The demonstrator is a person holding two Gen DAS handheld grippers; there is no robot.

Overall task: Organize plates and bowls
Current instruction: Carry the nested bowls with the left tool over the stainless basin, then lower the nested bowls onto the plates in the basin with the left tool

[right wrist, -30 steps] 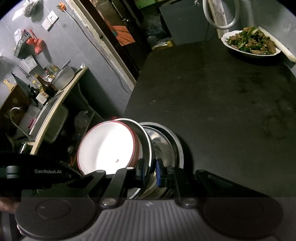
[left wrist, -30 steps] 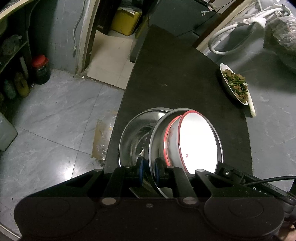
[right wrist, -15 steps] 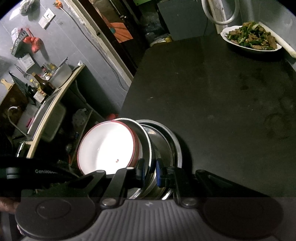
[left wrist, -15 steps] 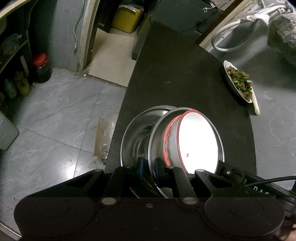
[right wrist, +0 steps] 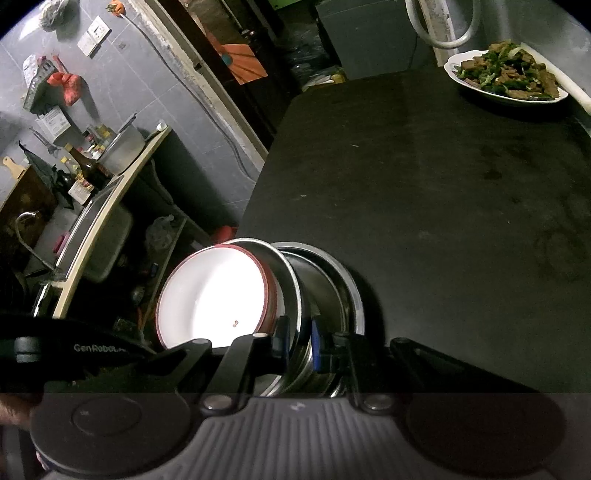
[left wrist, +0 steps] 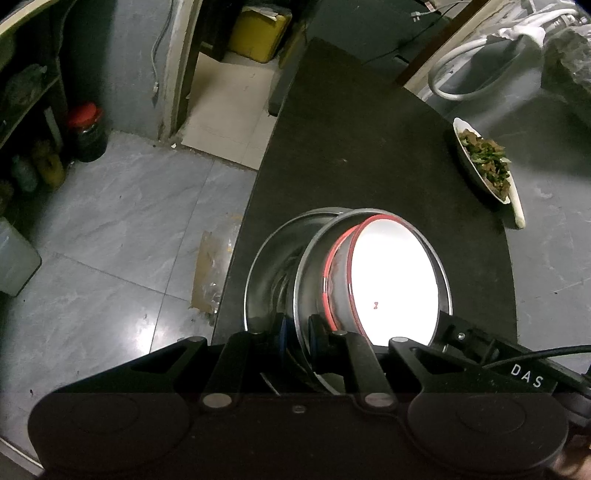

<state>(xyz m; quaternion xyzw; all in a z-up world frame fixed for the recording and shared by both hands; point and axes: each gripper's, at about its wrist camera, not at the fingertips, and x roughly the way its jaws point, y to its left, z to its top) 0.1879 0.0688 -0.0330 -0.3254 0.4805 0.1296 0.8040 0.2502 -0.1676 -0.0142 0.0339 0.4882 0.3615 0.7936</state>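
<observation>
A steel bowl [left wrist: 308, 266] with a white, red-rimmed bowl [left wrist: 391, 280] nested in it leans tilted inside a wider steel bowl [left wrist: 264, 269] at the near left edge of the black table [left wrist: 369, 147]. My left gripper [left wrist: 297, 328] is shut on the inner steel bowl's rim. In the right wrist view my right gripper [right wrist: 298, 338] is shut on the same steel bowl [right wrist: 291, 284] from the opposite side, with the white bowl [right wrist: 214, 295] to its left and the wider bowl [right wrist: 341, 284] to its right. Whether the wider bowl rests on the table is unclear.
A white plate of cooked food [left wrist: 484, 162] [right wrist: 506, 77] sits at the table's far right edge. Grey tiled floor lies left of the table, with a red-lidded jar [left wrist: 86, 133] and a yellow container [left wrist: 258, 33]. A counter with a sink [right wrist: 96, 229] stands at left.
Both grips are unchanged and the bowls keep their place between the fingers. In the left wrist view the table and the food plate have drifted slightly to the right.
</observation>
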